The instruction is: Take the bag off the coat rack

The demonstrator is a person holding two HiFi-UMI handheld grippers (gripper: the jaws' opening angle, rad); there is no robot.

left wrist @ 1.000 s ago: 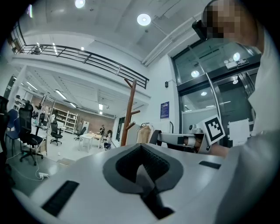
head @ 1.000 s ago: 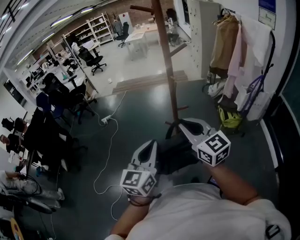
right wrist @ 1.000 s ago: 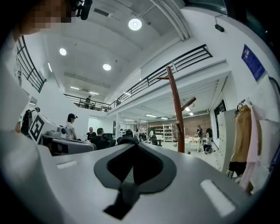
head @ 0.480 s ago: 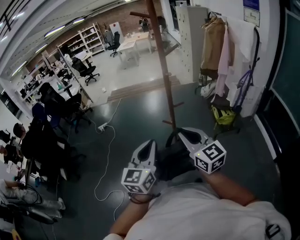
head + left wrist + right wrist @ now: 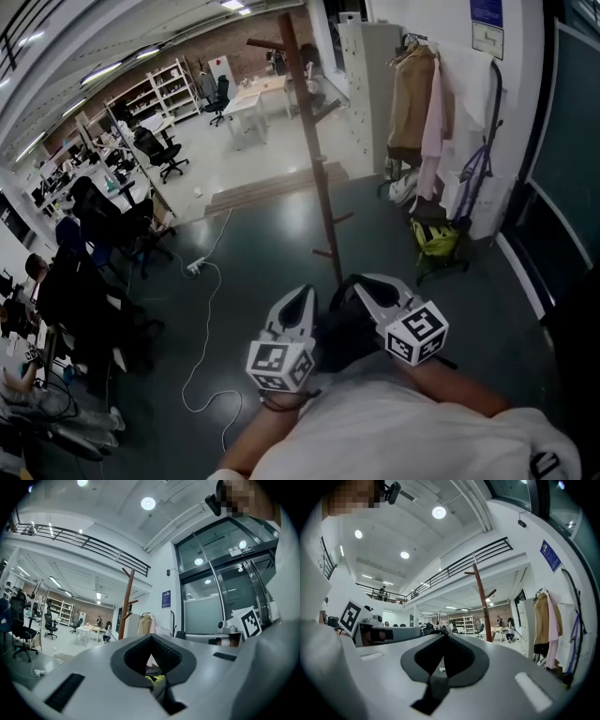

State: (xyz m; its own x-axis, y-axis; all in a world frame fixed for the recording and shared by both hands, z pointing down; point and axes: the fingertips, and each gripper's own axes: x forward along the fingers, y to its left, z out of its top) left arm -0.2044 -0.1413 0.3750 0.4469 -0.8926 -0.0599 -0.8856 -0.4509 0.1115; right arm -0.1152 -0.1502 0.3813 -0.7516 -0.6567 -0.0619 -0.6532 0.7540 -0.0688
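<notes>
Fingertips [image 5: 479, 663] of our right gripper [image 5: 361, 281] pinch the strap of the black bag [image 5: 342, 333]; our left gripper [image 5: 302, 292] is closed on nothing. We carry the bag low between both, off the wooden coat rack [image 5: 314, 178].

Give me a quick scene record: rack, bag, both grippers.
coat rack: wooden pole, upright, pegs in view bare
black bag: off the rack, low between the grippers
right gripper: jaws together, seemingly pinching the bag's strap
left gripper: jaws together, nothing held
background: coats hung by the wall, yellow-green bag on floor beneath
</notes>
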